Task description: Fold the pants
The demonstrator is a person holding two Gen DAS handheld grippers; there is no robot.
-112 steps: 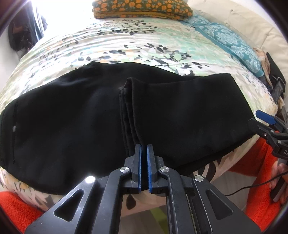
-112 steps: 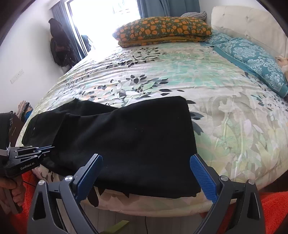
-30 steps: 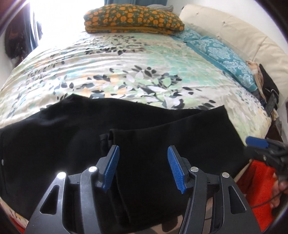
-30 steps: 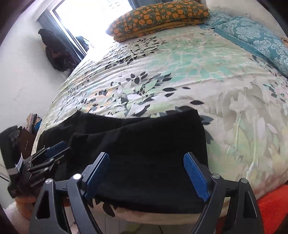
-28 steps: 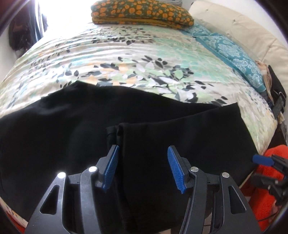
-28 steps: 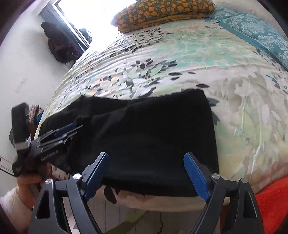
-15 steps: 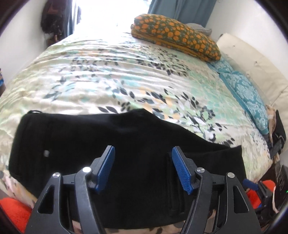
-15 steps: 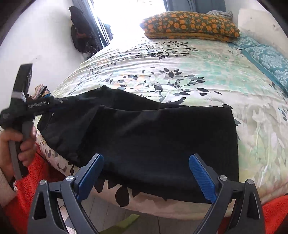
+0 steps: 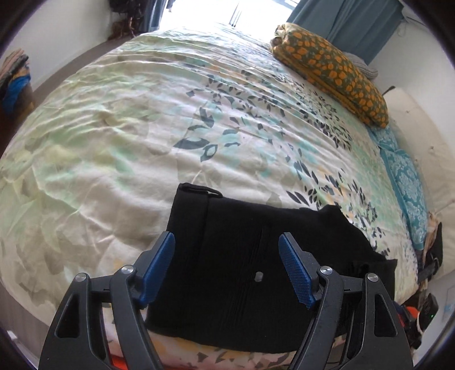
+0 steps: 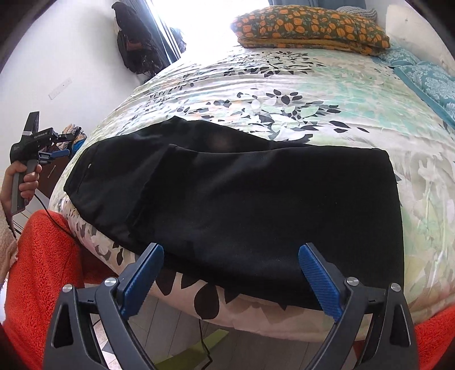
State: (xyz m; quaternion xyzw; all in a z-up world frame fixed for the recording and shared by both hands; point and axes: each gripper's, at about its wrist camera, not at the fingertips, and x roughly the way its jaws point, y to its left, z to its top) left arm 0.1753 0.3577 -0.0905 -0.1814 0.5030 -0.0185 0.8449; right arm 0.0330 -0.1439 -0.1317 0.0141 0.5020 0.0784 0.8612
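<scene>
Pants point(image 10: 241, 199): black, lying folded along the near edge of the bed, filling the middle and lower centre of the right wrist frame; one layer overlaps another, its edge running down the left part of the cloth.
Waistband end point(image 9: 196, 216): in the left wrist frame it sits lower centre, with a belt loop at its top edge and a small button point(image 9: 258, 276) further down.
Left gripper point(image 9: 227, 270): jaws spread wide above the waistband end, holding nothing; in the right wrist frame it shows at far left, gripped by a hand point(image 10: 27, 182), apart from the cloth.
Right gripper point(image 10: 230, 281): jaws wide apart at the lower edge of the frame, empty, just off the pants' near edge.
Bedspread point(image 9: 128, 119): floral, pale green and cream.
Pillow point(image 10: 310, 25): orange-patterned, upper right.
</scene>
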